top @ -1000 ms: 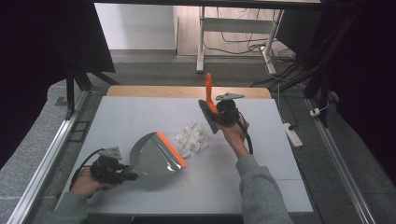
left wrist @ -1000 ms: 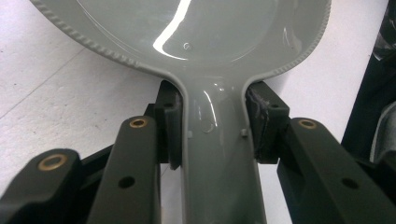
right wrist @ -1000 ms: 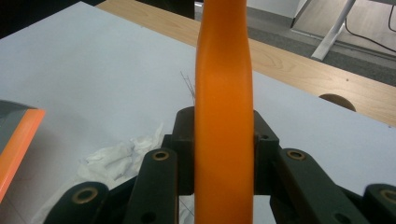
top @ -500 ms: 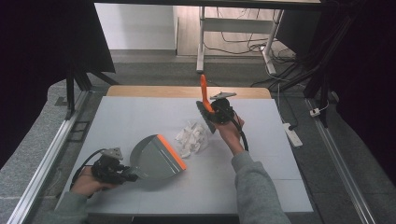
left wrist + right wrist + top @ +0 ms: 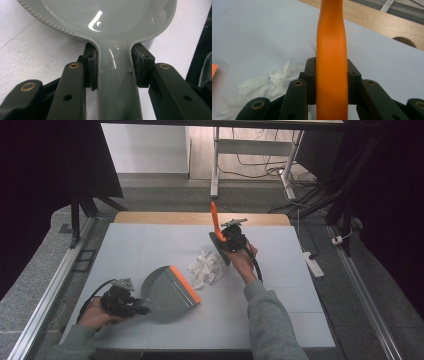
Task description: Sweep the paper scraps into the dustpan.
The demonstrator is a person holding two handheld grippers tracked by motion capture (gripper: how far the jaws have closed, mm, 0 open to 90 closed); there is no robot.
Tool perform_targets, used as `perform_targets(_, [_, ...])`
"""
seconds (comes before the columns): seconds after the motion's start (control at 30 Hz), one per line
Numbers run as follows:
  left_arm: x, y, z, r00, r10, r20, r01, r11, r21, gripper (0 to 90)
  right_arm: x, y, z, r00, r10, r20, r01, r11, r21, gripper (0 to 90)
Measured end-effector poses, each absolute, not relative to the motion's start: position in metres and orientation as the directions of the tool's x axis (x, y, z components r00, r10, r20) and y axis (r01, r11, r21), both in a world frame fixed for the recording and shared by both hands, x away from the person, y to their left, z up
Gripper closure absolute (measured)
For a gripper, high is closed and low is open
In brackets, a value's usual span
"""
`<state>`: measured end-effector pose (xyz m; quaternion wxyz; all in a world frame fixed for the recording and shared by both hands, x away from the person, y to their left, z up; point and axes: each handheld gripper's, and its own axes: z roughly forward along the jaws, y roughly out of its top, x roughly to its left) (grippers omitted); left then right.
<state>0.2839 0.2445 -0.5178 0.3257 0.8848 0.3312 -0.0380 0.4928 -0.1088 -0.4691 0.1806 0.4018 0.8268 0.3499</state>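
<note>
A grey dustpan (image 5: 162, 292) with an orange lip (image 5: 184, 282) lies flat on the table's front left. My left gripper (image 5: 125, 302) is shut on its handle (image 5: 117, 82), one pad (image 5: 91, 67) pressing each side. A pile of crumpled white paper (image 5: 206, 267) sits mid-table, just beyond the dustpan's lip. My right gripper (image 5: 230, 239) hangs right behind the pile, shut on the orange brush handle (image 5: 215, 217), which rises steeply. In the right gripper view the handle (image 5: 332, 62) stands between the jaws, with the paper (image 5: 272, 80) at lower left. The brush head is hidden.
The table top (image 5: 150, 245) is pale grey with a wooden strip (image 5: 175, 217) along its far edge. Metal rails (image 5: 55, 285) run along both sides. A power strip (image 5: 312, 265) and cables lie on the floor to the right.
My right gripper has shifted a little to the left with the brush, closer to the paper pile. The left gripper and dustpan have stayed put.
</note>
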Motion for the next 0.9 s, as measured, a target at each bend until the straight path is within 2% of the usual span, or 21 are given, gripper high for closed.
perform_targets(0.4, [0.287,0.239,-0.522,0.778,0.558,-0.290,0.614,-0.576,0.540,61.1,0.494,-0.077,-0.477,-0.657,0.754,-0.007,0.559,0.493,0.667,70.4])
perform_targets(0.73, [0.290,0.237,-0.523,0.762,0.577,-0.293,0.631,-0.561,0.537,61.1,0.477,-0.062,-0.478,-0.723,0.689,-0.057,0.502,0.579,0.642,70.4])
perform_targets(0.9, [0.291,0.236,-0.524,0.760,0.579,-0.296,0.634,-0.559,0.534,61.1,0.459,-0.052,-0.478,-0.770,0.636,-0.048,0.463,0.609,0.644,70.4])
